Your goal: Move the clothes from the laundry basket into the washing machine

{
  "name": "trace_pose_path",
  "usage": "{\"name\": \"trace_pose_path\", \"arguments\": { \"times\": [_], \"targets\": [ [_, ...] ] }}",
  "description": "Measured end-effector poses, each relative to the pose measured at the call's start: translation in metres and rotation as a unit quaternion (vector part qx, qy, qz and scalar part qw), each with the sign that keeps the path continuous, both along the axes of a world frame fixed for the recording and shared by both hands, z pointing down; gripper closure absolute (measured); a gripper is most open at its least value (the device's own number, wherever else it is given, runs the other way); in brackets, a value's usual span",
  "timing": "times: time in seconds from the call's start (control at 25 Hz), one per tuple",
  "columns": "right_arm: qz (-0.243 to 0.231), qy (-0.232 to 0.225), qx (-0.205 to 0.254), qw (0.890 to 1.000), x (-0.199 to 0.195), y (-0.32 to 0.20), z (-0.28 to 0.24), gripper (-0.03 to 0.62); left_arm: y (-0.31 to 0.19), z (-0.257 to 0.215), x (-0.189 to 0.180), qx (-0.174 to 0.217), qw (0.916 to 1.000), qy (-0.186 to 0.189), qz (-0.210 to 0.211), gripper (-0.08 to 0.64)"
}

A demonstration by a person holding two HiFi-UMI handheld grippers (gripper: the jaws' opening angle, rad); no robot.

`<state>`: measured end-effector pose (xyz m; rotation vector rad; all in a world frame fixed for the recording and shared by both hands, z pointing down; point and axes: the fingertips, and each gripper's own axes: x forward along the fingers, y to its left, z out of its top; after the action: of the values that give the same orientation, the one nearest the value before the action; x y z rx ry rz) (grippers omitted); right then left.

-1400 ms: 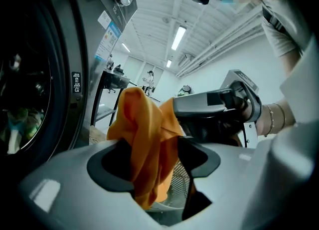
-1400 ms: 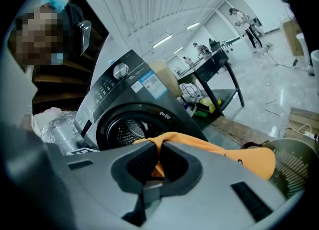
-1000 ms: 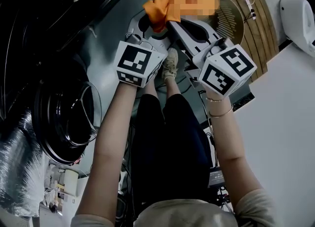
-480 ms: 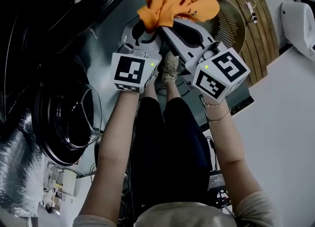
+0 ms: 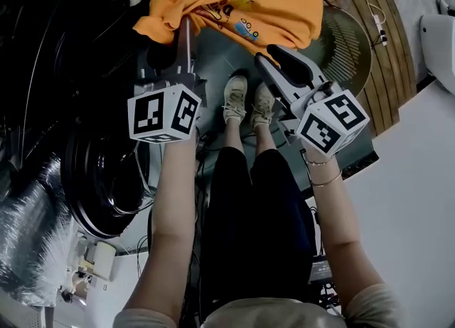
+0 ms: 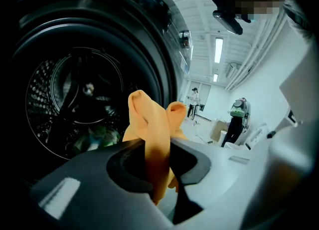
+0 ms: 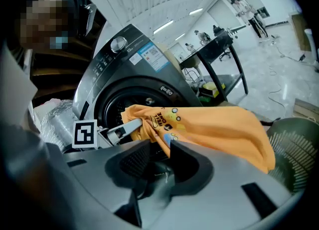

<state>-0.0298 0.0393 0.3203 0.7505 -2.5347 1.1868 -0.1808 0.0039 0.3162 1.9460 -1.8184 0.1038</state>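
Left gripper – grey shell, black pads, white cube bearing black square markers; jaws had just closed further on shirt. Right gripper looked alike; jaws had just opened, nothing between. Person wore black trousers, beige trainers, pale short sleeves – bracelet too.

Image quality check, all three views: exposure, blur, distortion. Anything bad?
Head view: left half underexposed, washer door nearly black, orange shirt well lit and sharp. Left gripper view: strong fisheye, dark vignette, drum dim against blown-out ceiling lights. Right gripper view: fisheye bends the washing machine, corners vignetted, shirt print sharp.
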Motion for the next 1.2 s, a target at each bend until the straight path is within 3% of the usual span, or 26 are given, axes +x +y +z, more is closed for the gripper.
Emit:
{"name": "trace_pose_path", "arguments": {
  "times": [0.4,0.6,0.68,0.88,1.04,1.2],
  "targets": [
    [-0.01,-0.002,-0.016,1.0,-0.018,0.003,0.027,0.488,-0.021,0.053,-0.1,-0.028,0.9939,-0.049,-0.095,0.463],
    [-0.012,-0.008,-0.042,0.999,-0.028,0.015,0.041,0.488,-0.039,0.061,-0.158,-0.035,0.986,-0.067,-0.148,0.468],
    [-0.012,-0.01,-0.058,0.998,-0.03,0.022,0.051,0.488,-0.044,0.063,-0.177,-0.038,0.9809,-0.083,-0.172,0.506],
    [-0.011,-0.008,-0.086,0.996,-0.029,0.041,0.069,0.488,-0.059,0.07,-0.192,-0.03,0.976,-0.114,-0.183,0.508],
    [-0.015,-0.002,-0.09,0.996,-0.028,0.047,0.077,0.489,-0.071,0.096,-0.195,-0.061,0.9731,-0.075,-0.209,0.481],
    [-0.012,-0.001,-0.087,0.996,-0.025,0.044,0.081,0.489,-0.072,0.119,-0.19,-0.098,0.9734,-0.038,-0.204,0.429]
  ]
}}
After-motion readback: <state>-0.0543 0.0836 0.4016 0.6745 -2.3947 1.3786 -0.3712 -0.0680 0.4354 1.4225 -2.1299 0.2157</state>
